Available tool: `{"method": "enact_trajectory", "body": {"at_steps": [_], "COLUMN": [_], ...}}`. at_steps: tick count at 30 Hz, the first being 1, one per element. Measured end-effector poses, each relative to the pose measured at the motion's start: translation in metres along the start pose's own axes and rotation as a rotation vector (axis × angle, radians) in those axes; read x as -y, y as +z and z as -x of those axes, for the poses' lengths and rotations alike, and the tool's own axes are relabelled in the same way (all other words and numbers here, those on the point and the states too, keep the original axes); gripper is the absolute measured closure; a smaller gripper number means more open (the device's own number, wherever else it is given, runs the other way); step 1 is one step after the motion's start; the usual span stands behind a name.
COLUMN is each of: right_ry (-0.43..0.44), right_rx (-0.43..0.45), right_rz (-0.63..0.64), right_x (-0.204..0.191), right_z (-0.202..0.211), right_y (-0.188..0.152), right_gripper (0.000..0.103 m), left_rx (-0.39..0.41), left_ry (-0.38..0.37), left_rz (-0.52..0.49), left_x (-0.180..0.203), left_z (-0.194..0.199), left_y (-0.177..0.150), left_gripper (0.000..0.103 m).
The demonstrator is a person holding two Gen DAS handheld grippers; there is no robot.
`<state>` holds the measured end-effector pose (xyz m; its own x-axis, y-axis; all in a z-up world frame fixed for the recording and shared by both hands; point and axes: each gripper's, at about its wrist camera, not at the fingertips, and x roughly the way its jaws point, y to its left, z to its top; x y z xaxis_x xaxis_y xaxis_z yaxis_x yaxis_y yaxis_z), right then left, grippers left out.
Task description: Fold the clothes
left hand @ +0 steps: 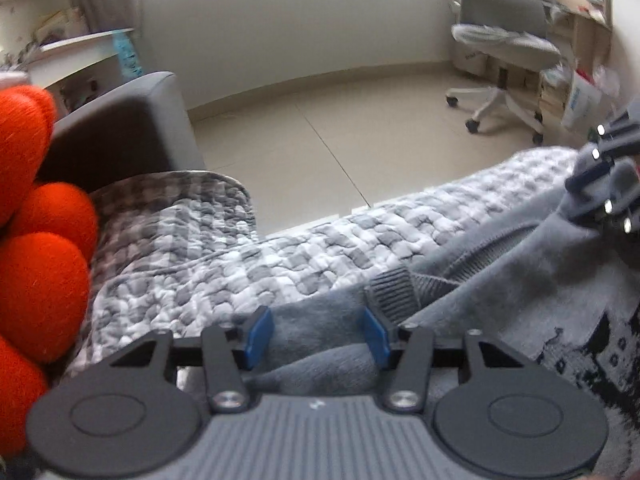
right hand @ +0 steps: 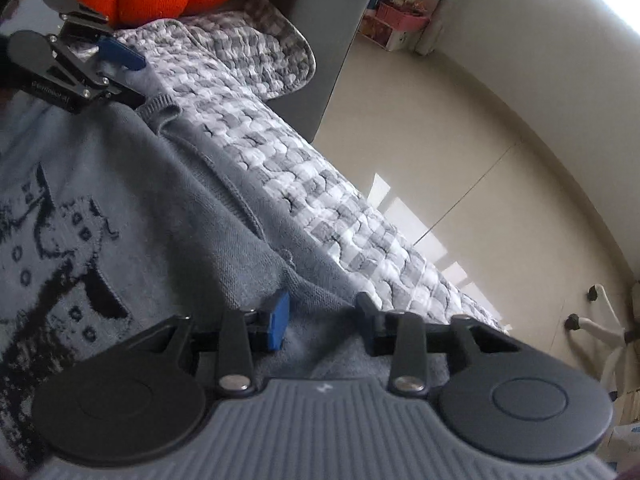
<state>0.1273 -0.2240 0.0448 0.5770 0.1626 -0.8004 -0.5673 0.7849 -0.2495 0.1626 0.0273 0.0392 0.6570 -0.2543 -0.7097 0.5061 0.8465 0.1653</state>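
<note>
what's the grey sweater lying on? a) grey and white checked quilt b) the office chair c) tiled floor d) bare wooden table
a: the grey sweater is spread on the grey and white checked quilt that covers the sofa, with the floor beyond the quilt's edge and the office chair standing far off by the wall.

Home living room: sofa (left hand: 132, 128), quilted throw (left hand: 200, 264), swivel chair (left hand: 504, 40)

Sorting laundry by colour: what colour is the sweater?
Grey sweater with a black knitted pattern, clearest in the right wrist view.
</note>
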Motion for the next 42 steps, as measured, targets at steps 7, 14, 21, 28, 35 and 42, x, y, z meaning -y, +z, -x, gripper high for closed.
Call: {"method": "enact_trajectory", "body": {"at_steps": [7,14,21,28,35,42], "right_ry": [0.066,0.117,-0.057,-0.015,0.094,0.119], "right_rx": [0.033,-0.02,0.175,0.14,0.08,0.087], "right_rz": [0.011,0.123,-0.098,-0.119,0.1,-0.018], "right_x": [-0.002,-0.017,0.012,0.019,-0.006,0.012], "right_z": [-0.002,-0.012,0.004,-0.002,-0.009,-0.021], "right_y": [0.025,0.031,0.038,0.029,0.027,0.037], "right_gripper": [0.071,0.103,0.103,0.093,0.061,0.067], "left_rx": [0.008,0.12,0.163,0.143,0.146,0.148], "left_ry": [-0.042,-0.032,0.042,0.046,0.043,0.043], "left_rz": [0.012,0.171,0.258,0.307,0.36,0.345], "left_x": [0.004,-0.016,-0.027,-0.034,-0.038,-0.037], "left_z": [-0.002,0.015,0.013,0.003,0.004,0.004], "left_y": [0.002,0.001,0.011,0.011,0.011,0.008], "left_gripper": [0.101,0.102,0.102,0.102,0.102,0.102]}}
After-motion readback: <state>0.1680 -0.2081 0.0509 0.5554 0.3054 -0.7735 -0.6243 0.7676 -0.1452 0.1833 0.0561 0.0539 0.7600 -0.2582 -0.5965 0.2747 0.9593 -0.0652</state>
